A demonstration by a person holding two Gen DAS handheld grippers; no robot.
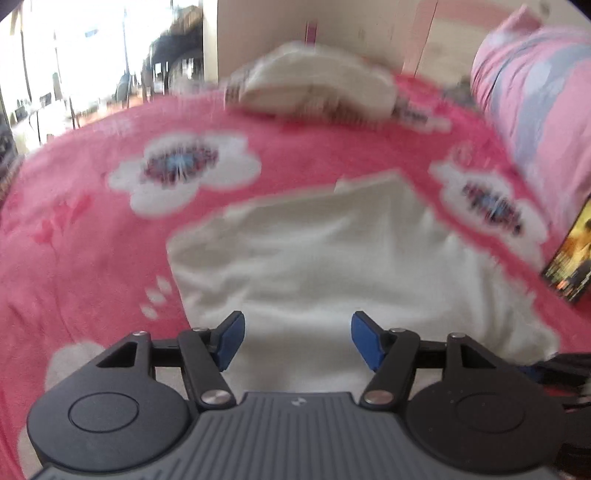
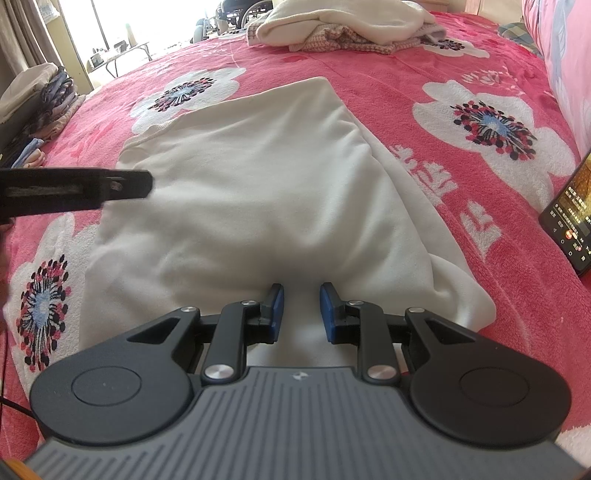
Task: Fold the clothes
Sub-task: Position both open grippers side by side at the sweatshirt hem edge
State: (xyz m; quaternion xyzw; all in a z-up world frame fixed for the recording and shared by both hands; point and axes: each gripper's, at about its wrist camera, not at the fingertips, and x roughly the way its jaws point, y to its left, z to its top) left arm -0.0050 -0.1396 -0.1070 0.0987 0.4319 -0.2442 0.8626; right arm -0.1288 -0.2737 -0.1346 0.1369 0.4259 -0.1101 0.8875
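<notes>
A white garment [image 2: 258, 192] lies folded on the pink flowered blanket [image 2: 461, 74]; it also shows, blurred, in the left wrist view [image 1: 314, 258]. My left gripper [image 1: 297, 332] is open wide and empty above the garment's near part. Its black body [image 2: 74, 190] reaches in from the left in the right wrist view, over the garment's left edge. My right gripper [image 2: 301, 301] is open with a narrower gap, empty, just above the garment's near edge.
A pile of white and knitted clothes [image 2: 347, 26] lies at the far end of the bed. A phone with a lit screen [image 2: 572, 221] lies on the blanket at the right. A pink pillow [image 1: 535, 99] is at the far right. Stacked fabrics [image 2: 44, 107] sit off the bed's left side.
</notes>
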